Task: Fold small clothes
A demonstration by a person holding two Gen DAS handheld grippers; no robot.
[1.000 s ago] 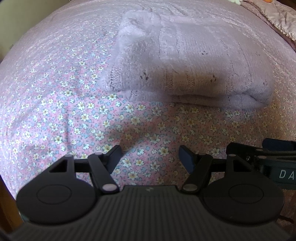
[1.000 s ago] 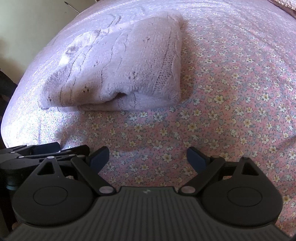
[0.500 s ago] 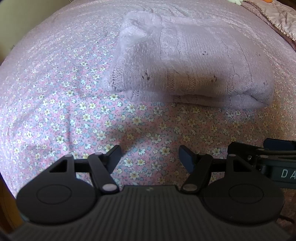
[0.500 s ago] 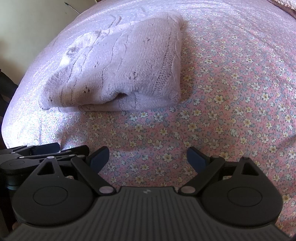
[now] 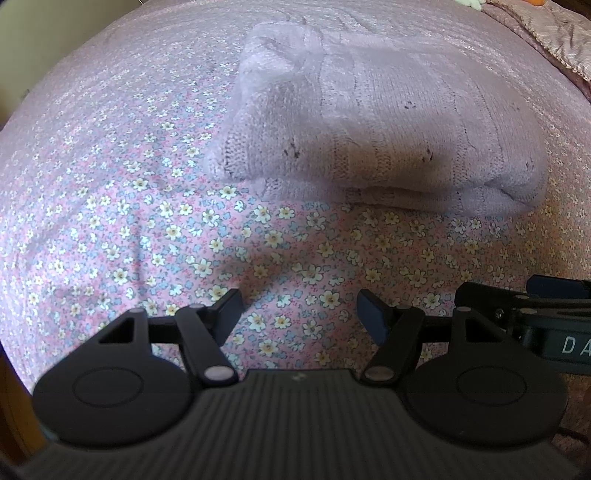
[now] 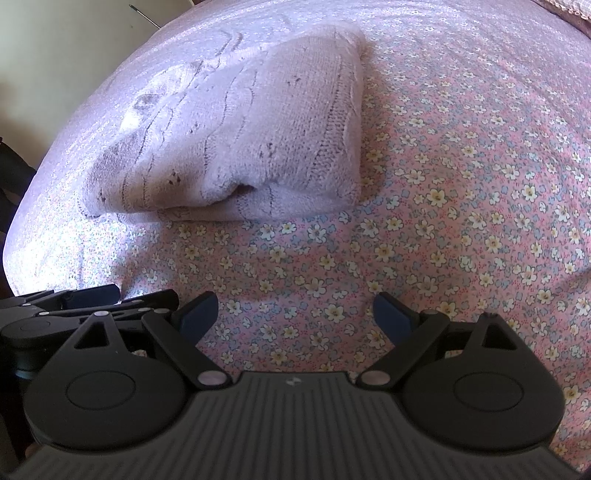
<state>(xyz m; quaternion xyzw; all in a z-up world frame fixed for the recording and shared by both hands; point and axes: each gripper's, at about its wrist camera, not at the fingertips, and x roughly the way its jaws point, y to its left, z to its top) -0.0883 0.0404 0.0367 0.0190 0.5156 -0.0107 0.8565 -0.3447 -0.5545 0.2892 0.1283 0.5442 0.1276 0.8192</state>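
Note:
A pale lilac knitted sweater (image 5: 376, 136) lies folded in a thick rectangle on the floral bedsheet (image 5: 155, 236). It also shows in the right wrist view (image 6: 258, 147), with its folded layers open toward me. My left gripper (image 5: 299, 314) is open and empty, hovering over the sheet well short of the sweater. My right gripper (image 6: 295, 314) is open and empty too, just to the right of the left one. Each gripper shows at the edge of the other's view: the right gripper (image 5: 535, 314) and the left gripper (image 6: 74, 306).
The pink floral sheet (image 6: 461, 221) covers the bed all around the sweater. A crumpled pink quilt (image 5: 554, 33) lies at the far right. A pale wall (image 6: 66, 48) stands beyond the bed's left edge.

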